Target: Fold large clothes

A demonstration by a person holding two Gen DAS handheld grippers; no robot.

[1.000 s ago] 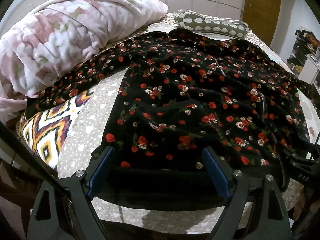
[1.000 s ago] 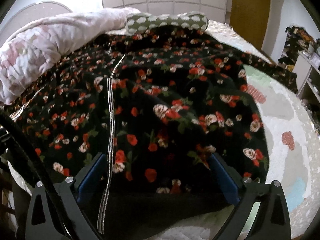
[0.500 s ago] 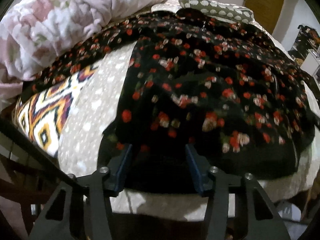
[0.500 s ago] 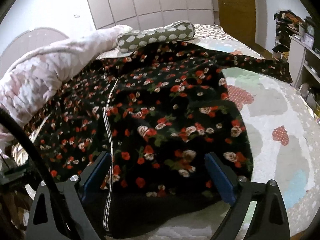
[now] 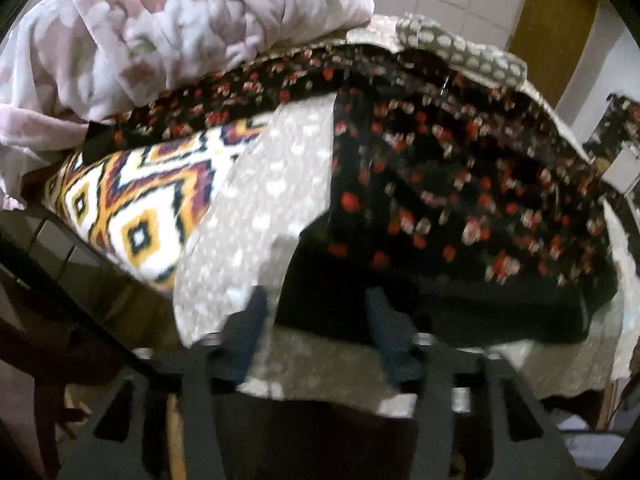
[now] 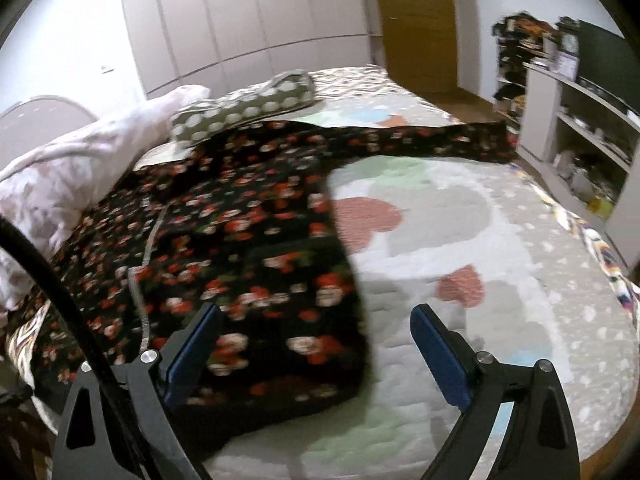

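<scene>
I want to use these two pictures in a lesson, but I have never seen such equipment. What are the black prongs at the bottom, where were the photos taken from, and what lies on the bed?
The prongs are handheld two-finger grippers, one per hand, each carrying a camera looking along its fingers. One picture is from the left gripper, the other from the right gripper. A black flowered garment lies spread on the bedspread, beside a pink blanket and a dotted pillow. Both grippers stand open; the left's jaws have just been opening over the garment's hem. Nothing is held.
</scene>
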